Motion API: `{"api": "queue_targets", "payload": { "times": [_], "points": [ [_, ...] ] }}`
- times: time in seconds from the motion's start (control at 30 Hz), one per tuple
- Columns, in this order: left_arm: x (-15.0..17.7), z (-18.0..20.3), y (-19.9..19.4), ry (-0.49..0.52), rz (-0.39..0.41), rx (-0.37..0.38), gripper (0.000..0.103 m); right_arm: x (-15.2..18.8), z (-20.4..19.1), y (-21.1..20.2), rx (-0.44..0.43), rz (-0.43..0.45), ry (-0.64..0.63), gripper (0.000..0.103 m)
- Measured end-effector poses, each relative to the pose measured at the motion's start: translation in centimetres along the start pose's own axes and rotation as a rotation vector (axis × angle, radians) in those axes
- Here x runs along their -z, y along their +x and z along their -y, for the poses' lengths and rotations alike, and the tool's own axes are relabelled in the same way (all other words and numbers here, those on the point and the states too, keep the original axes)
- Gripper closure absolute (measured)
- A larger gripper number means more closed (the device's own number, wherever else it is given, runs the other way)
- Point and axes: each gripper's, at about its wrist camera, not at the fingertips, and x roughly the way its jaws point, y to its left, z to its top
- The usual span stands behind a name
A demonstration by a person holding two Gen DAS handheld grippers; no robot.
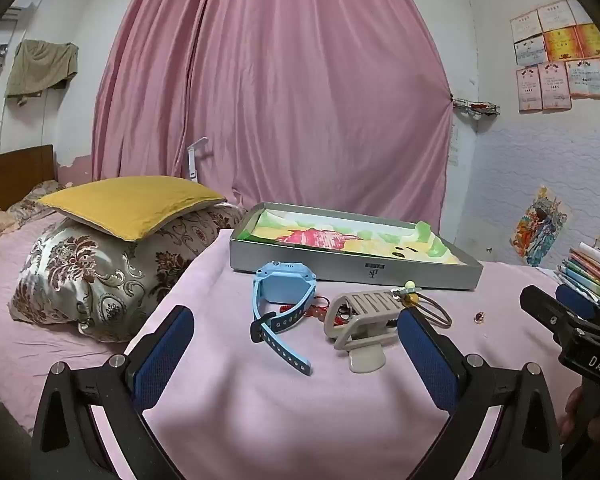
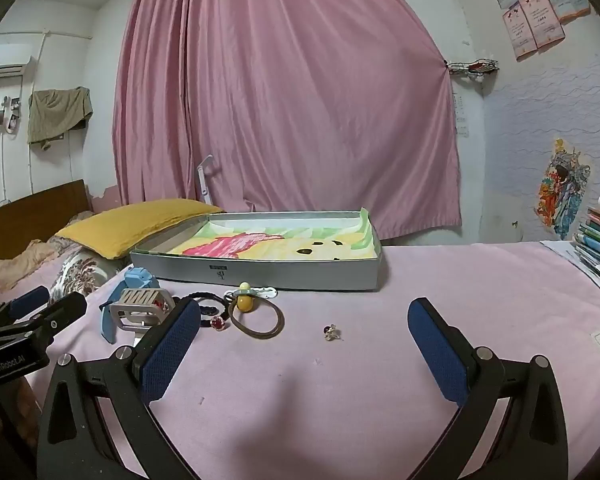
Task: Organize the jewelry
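Lying on the pink-covered counter (image 2: 440, 280) before one grey tray (image 2: 260, 270) are one blue watch (image 1: 278, 284), one beige clip (image 1: 362, 312) and one ring (image 2: 331, 332), both tongs, left (image 1: 296, 356) and right (image 2: 304, 356), spread, gripping nothing.

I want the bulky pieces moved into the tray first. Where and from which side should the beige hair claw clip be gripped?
Grip the beige hair claw clip across its ribbed upper body, jaws closing on the two long flat sides. Come from above with the left gripper, which is open and nearest. The clip lies on its side, and its handle tab and teeth look too thin and uneven to hold steadily. The watch beside it leaves some room.
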Motion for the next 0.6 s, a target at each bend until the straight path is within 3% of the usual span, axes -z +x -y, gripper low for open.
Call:
{"api": "queue_targets", "payload": {
  "times": [0.6],
  "points": [
    [-0.02,0.03,0.03,0.011,-0.006,-0.005,0.001,-0.04,-0.03,0.17,0.001,-0.019,-0.012,0.001]
  ]
}}
